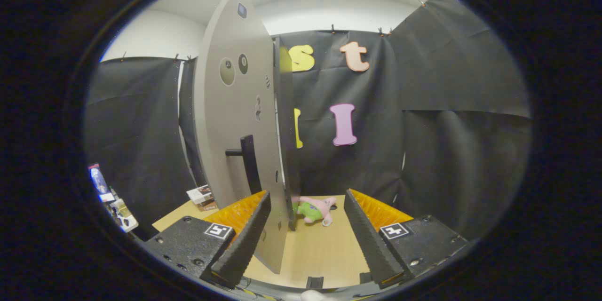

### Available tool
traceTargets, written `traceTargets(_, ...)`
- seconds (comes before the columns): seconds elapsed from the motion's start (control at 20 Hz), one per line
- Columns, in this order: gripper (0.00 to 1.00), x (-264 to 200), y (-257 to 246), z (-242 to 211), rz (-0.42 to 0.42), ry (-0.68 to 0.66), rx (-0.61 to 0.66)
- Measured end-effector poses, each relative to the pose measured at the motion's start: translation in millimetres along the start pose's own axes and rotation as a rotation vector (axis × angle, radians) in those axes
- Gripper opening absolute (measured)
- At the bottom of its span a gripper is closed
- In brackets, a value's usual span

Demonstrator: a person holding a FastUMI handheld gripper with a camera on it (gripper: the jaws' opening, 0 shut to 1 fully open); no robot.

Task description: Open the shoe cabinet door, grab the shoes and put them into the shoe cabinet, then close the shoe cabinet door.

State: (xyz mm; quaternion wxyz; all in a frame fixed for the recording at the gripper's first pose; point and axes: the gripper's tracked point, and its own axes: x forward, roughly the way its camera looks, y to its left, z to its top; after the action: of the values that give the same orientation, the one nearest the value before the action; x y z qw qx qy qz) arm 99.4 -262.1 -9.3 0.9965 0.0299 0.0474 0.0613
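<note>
Gripper view: the gripper (306, 225) is spread wide, holding nothing. The grey cabinet door (235, 117) stands ajar, its edge between the fingers, close by the left one, its dark handle (249, 162) facing left. Beyond the fingers, a pink and green plush toy (316, 209) lies on the wooden table (320, 249).

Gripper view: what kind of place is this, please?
Probably a recording booth, not a home: black cloth wall all round, a wooden table with a plush toy, and a grey cabinet door standing ajar. The gripper has its fingers open, the door's edge between them.
</note>
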Motion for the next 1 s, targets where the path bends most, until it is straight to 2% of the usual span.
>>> traceTargets(0.3, 0.99, 33, 14, 10, 0.154, 0.01, -0.038)
traceTargets(0.5, 0.99, 37, 20, 23, 0.189, -0.023, -0.123)
traceTargets(0.65, 0.97, 39, 32, 17, 0.258, 0.003, -0.164)
traceTargets(0.85, 0.93, 38, 49, 12, 0.311, 0.048, -0.108)
traceTargets(1.0, 0.93, 46, 65, 9, 0.293, 0.078, -0.059)
